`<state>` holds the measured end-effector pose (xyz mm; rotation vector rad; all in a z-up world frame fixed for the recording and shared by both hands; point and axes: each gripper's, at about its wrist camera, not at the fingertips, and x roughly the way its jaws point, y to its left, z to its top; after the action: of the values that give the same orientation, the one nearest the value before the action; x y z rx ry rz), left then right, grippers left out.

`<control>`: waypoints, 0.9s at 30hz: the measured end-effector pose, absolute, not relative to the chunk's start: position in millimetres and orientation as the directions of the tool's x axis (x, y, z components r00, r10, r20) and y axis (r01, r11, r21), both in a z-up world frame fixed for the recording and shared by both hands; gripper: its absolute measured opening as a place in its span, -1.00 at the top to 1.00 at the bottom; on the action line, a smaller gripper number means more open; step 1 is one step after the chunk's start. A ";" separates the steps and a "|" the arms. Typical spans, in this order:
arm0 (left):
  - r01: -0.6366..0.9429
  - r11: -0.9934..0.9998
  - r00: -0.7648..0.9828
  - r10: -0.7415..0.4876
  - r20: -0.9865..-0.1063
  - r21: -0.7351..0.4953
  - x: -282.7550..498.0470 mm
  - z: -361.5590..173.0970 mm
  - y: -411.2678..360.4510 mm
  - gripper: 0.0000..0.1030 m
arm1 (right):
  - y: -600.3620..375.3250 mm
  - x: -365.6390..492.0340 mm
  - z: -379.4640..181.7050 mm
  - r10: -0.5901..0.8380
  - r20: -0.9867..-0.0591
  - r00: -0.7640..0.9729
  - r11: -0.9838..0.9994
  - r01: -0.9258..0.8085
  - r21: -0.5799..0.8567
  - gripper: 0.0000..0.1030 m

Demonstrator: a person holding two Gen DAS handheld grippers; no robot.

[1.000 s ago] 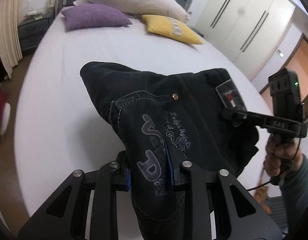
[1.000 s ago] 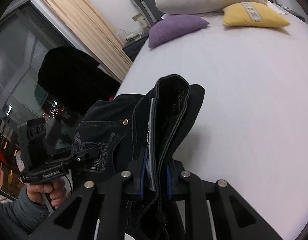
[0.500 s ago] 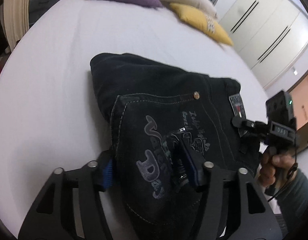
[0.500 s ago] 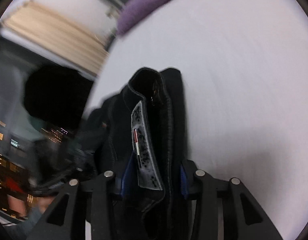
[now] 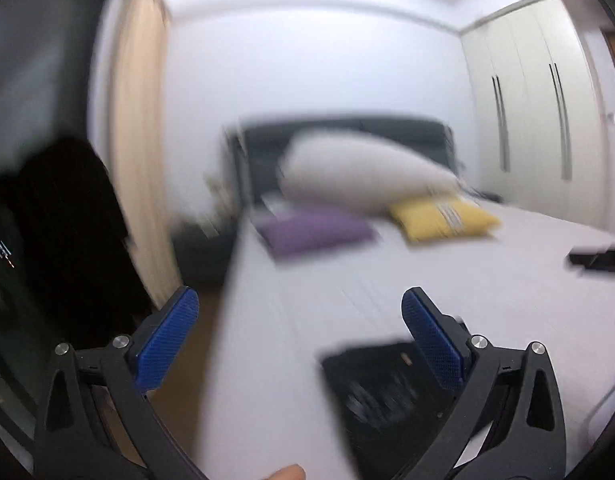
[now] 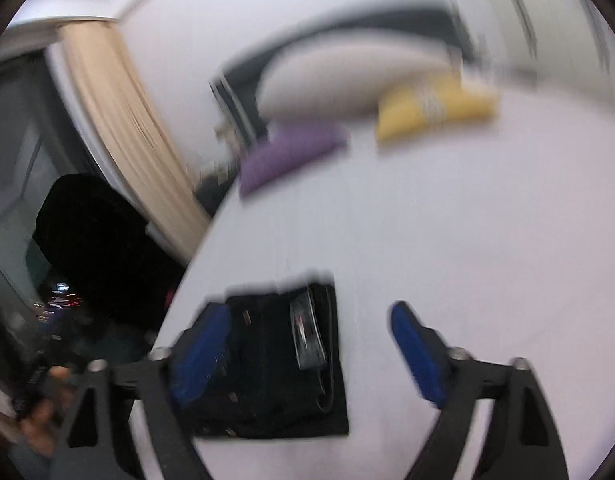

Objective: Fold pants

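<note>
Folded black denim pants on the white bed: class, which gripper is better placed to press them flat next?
Probably the right gripper: the folded black denim pants lie between its open fingers, while the left gripper points mostly past them.

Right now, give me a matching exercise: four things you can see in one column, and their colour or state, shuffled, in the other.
Things:
1. pants
2. left tool
3. cushion beside the curtain side
4. cushion beside the wardrobe side

States:
A. yellow
B. open and empty
C. folded dark bundle lying on the bed
D. purple

Pairs: 1-C, 2-B, 3-D, 4-A
</note>
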<state>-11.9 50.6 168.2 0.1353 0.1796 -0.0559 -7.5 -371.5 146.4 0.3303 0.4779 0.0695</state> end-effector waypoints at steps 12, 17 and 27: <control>0.024 0.985 0.969 0.019 -0.244 0.171 -114.6 280.6 67.4 -1.00 | -281.7 -144.0 331.7 -0.019 0.006 1.000 0.994 0.018 0.112 -1.00; -0.012 0.989 0.909 0.073 -0.411 0.148 -122.2 259.7 72.6 -1.00 | -274.3 -158.2 321.1 -0.047 -0.150 0.988 0.983 0.072 0.166 -1.00; 0.049 0.999 0.725 -0.021 -0.689 0.021 -133.3 162.8 48.4 -1.00 | -271.9 -149.5 216.7 -0.086 -0.570 0.817 0.948 0.243 0.205 -1.00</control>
<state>-133.3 48.4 162.8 0.0386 0.7590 -0.0382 -149.5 -271.9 216.7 0.2761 0.5906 -0.1772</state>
